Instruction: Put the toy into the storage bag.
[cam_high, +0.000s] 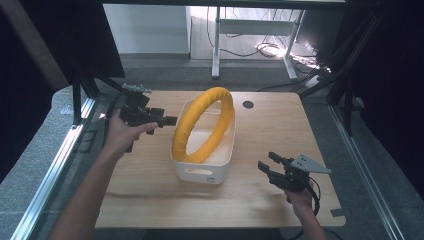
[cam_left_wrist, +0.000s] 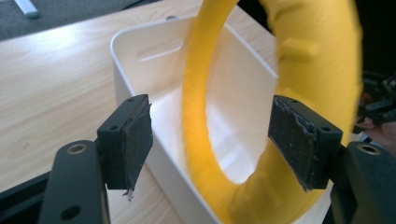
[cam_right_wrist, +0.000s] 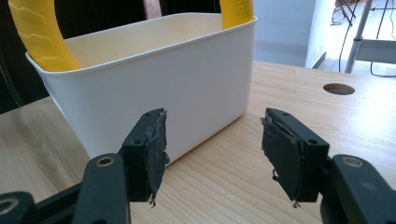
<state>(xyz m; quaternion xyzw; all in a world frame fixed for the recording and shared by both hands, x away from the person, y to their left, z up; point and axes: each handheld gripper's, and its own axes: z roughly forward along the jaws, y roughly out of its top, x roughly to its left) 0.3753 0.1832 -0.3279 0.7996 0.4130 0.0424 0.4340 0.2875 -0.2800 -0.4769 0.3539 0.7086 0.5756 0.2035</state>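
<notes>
Holding: we are keeping both grippers beside the tub (cam_high: 202, 172)
Ring (cam_high: 202, 125): leaning upright in tub
Left gripper (cam_high: 167, 120): jaws wide, gripping nothing
Right gripper (cam_high: 266, 162): jaws apart, empty

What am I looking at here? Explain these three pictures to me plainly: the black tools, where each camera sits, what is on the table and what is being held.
A person sits at a wooden table and holds a black two-jaw gripper in each hand, a kind of hand-held pincer. The high view looks down from above the person: the left gripper is at the left, the right gripper at the lower right. The other two pictures come from a small camera riding on each gripper, looking out between its own two jaws.

On the table stands a white bin with handle slots. A yellow ring stands tilted inside it and rises above its rim.

Nothing is held. The left gripper's jaws stand open near the ring, with ring and bin wall seen between them but not touched. The right gripper's jaws are open too, aimed at the bin's outer wall.
</notes>
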